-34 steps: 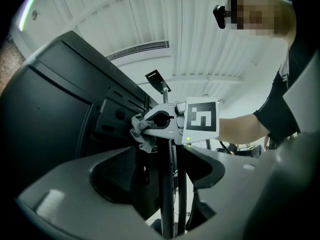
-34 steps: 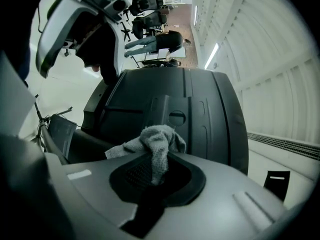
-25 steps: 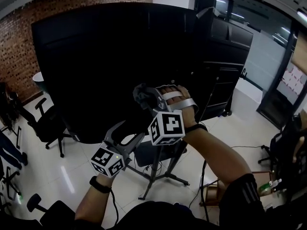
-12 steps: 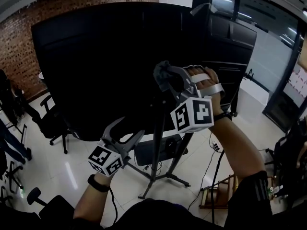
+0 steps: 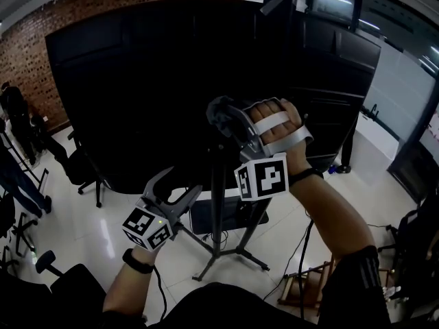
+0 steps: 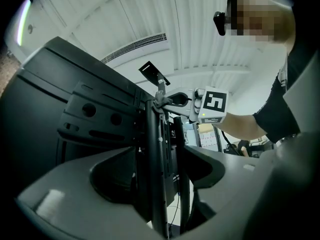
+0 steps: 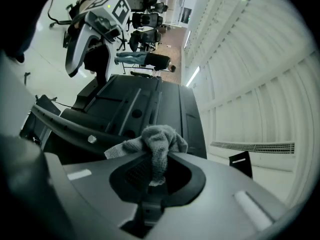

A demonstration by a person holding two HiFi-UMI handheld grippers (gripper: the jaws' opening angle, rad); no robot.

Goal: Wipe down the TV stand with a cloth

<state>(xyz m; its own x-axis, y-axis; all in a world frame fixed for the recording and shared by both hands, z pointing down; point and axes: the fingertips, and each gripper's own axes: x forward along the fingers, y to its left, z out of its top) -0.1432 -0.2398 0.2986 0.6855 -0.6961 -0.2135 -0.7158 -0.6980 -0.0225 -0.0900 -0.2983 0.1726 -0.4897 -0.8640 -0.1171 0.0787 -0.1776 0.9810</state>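
Head view has your right gripper (image 5: 221,113) raised in the middle of the scene, in front of the dark back of the TV (image 5: 137,74), with your hand strapped over its handle and its marker cube facing you. Its jaws are closed on the cloth (image 5: 217,107), a grey wad that bunches out past the tips with one loose corner trailing to the side. In the left gripper view that wad sits against the upper part of the stand (image 5: 219,238), at the top of the post (image 5: 217,184), just under a small black bracket (image 6: 149,70). Your left gripper (image 5: 175,188) is lower and to the left, near you, pointing up and to the right toward the same post. Its jaws are spread wide and grip nothing. Its own view shows the post rising between them, though you cannot tell there whether either jaw touches it. The stand's legs splay out on the pale glossy floor (image 5: 123,238) below both grippers, with a black box (image 5: 230,218) mounted low on the post. A brick wall (image 5: 31,60) runs behind the TV at far left. A black office chair (image 5: 86,168) stands on the floor to the left, and a person (image 5: 17,170) is at the left edge.
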